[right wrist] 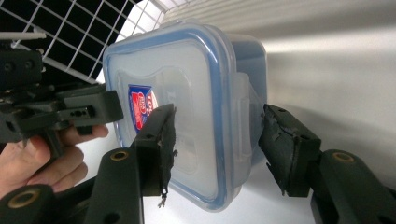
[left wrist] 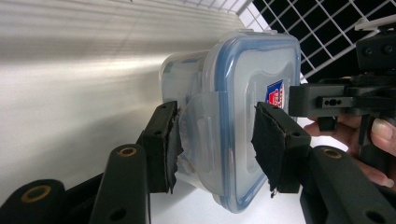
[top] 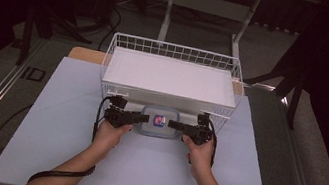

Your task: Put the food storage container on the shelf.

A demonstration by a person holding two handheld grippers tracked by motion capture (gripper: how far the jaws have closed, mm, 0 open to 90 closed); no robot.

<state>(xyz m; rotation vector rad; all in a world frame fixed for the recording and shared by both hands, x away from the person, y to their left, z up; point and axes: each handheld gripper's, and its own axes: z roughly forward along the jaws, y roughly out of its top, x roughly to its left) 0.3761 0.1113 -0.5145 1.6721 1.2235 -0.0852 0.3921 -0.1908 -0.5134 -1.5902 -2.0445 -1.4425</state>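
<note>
A clear plastic food box [top: 159,121] with a blue-edged snap lid sits on the white table, near the middle of its far half and just in front of the white wire basket [top: 175,53]. It looks empty, so it should be light. The walls and lid are stiff but smooth and glossy, so the pads could slide on them, and a hard squeeze would likely bow the lid rather than break anything.

The left gripper [left wrist: 215,140] straddles the left side of the box, over one of the lid's latch flaps [left wrist: 201,135]. One pad touches the flap and the box wall; the other stands just off the lid top, so the gripper does not yet clench the box. The right gripper [right wrist: 217,140] frames the opposite side the same way, one pad lying against the lid face and the other clear of the latch, so it too is released.

The latch flaps and the rim beneath them look like the best holds, since the raised lip gives the pads an edge to catch. A grip from both sides should keep the box level.
</note>
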